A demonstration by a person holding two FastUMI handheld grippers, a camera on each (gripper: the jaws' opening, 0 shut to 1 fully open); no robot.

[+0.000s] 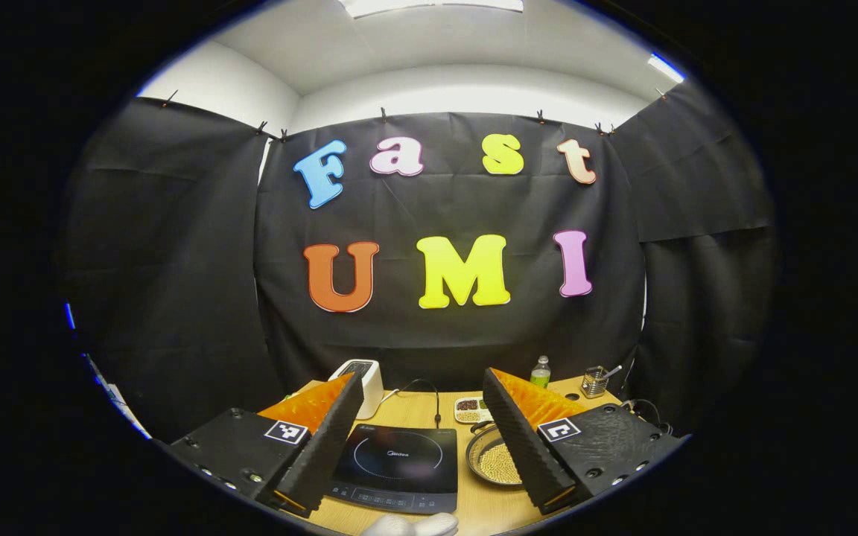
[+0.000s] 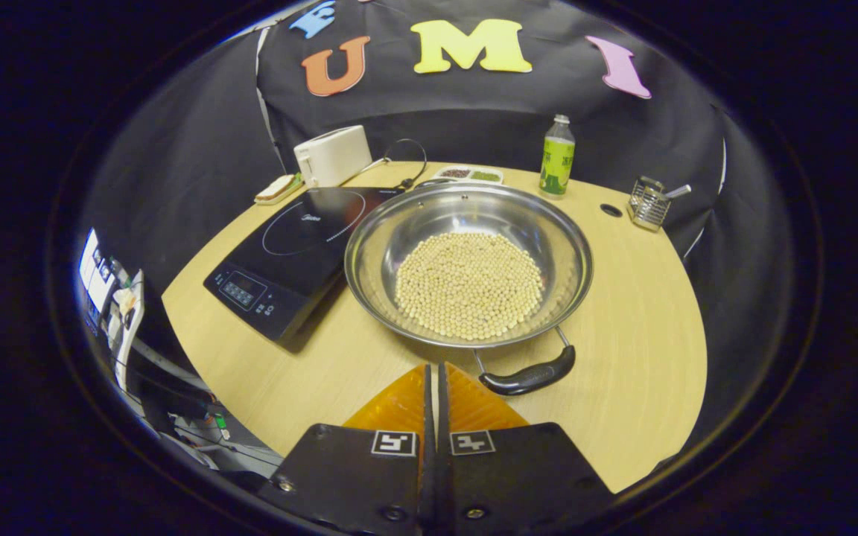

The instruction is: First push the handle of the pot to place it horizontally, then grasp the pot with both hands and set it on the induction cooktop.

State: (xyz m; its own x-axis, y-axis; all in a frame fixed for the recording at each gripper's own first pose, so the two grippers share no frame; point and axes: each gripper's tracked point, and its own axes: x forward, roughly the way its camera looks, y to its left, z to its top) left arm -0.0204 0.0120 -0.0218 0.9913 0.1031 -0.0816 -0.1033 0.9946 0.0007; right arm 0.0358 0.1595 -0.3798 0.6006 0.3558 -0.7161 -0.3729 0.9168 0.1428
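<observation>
The induction cooktop (image 2: 291, 253) lies left, touching or just beside the steel pot (image 2: 468, 262) of beans at centre. The pot's near handle (image 2: 529, 378) runs left to right, slightly tilted, just right of the right gripper (image 2: 433, 387) (fingers pressed together, nearer). The left gripper (image 1: 424, 387) is spread, raised.

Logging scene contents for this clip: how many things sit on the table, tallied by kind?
Cookware: 1, the pot of beans
Appliances: 2, induction cooktop, white toaster
Bottles: 1, green bottle
Utensil holders: 1, wire caddy
Food dishes: 2, divided tray, plate of bread
Total: 7
</observation>
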